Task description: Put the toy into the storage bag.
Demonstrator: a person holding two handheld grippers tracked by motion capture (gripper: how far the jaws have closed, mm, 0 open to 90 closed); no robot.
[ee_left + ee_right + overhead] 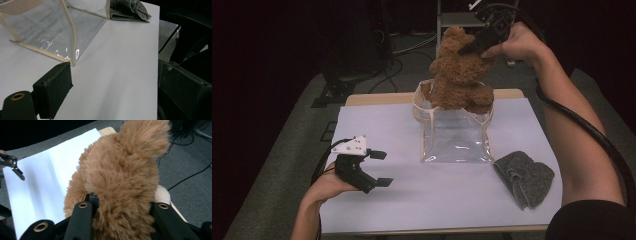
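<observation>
Two forearms enter the high view from its bottom edge, each hand carrying one gripper. One left gripper (369, 169) rests low over the near left part of the white tabletop (377, 205), its two fingers spread apart with nothing between them; in the left gripper view one of these fingers (53, 86) hangs just over the white surface. One right gripper (477, 44) is raised at the far side, its fingers clamped on the head of the single brown teddy bear (459, 75); in the right gripper view the fur bulges between both fingers (82, 218). The bear's lower body sits in the open mouth of one clear plastic bag (456, 137) with cream edging, which stands upright in the middle of the tabletop. One folded grey cloth (524, 177) lies just beside the bag, to its near right.
</observation>
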